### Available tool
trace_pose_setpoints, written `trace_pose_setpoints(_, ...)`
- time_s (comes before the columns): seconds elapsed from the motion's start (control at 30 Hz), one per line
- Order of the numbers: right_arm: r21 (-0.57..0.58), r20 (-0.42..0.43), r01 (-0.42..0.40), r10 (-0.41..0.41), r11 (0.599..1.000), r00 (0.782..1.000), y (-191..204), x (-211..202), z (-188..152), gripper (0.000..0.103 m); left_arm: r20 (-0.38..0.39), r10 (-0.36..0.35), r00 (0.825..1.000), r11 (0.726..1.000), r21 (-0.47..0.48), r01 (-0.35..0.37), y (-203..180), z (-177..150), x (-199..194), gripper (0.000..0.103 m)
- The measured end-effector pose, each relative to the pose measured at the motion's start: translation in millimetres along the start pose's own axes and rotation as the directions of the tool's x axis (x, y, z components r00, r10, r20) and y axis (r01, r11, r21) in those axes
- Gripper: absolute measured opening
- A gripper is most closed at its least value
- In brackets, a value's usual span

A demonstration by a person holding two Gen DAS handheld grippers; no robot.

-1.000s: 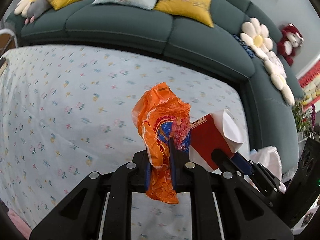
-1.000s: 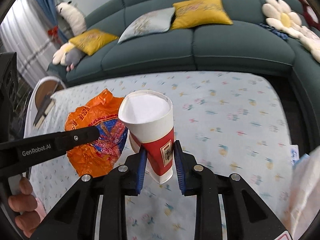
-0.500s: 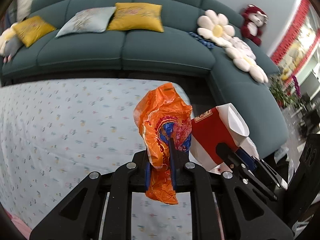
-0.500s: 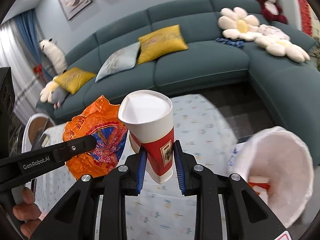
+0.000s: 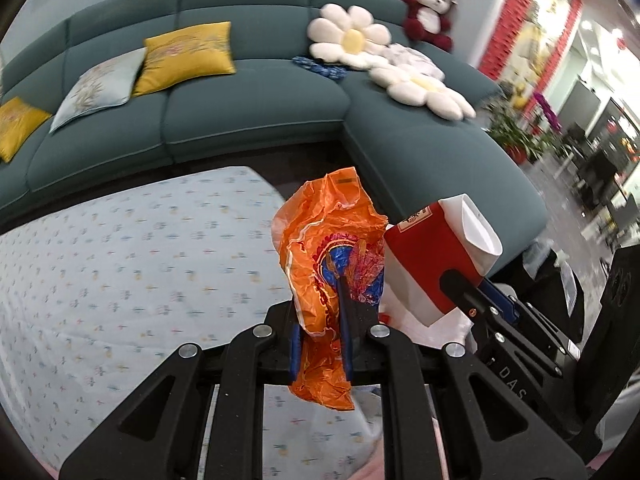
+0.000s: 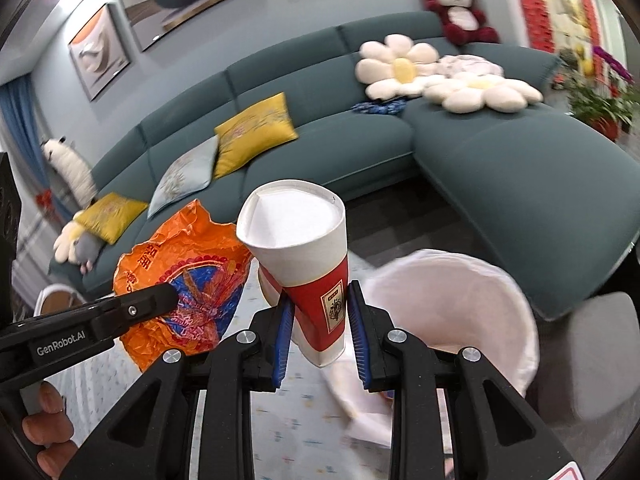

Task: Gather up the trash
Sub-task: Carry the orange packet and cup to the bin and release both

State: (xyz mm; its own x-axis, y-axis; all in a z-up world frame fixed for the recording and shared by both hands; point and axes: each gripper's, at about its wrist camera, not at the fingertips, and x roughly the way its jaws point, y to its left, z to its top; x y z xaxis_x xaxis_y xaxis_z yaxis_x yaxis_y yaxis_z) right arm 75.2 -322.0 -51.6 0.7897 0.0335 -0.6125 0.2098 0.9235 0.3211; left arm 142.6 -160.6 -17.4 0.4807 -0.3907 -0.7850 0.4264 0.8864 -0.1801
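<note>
**Trash carried off counter, bin now in view**

View has swung from counter [image 5: 120, 272] toward sofa corner; white-lined bin [image 6: 460, 312] appeared near right. Right gripper [image 6: 320, 320] fingers clamp cup [image 6: 304, 264]; left gripper [image 5: 320, 320] pinches wrapper [image 5: 324, 248]. Drop likely next.

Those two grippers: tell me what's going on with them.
A person is collecting trash with a gripper in each hand. The left gripper is shut on a crumpled orange wrapper; the right gripper is clamped on a red-and-white paper cup. Both are held in the air beside a white-lined trash bin, nothing dropped yet.
</note>
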Motion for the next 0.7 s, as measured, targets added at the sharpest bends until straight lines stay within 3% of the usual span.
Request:
trace_pose_setpoints(0.37,0.087,0.008,0.064,-0.065,0.994,0.998,-62,-13,-13,0.025,-0.043,-0.042,0.998,0.997,0.061,0.045,-49,-3,24,0.015)
trace_pose_setpoints(0.7,0.118,0.007,0.074,-0.075,0.990,0.997,-83,-13,-20,0.025,-0.064,-0.036,0.997,0.994,0.096,0.042,-69,-4,37,0.015)
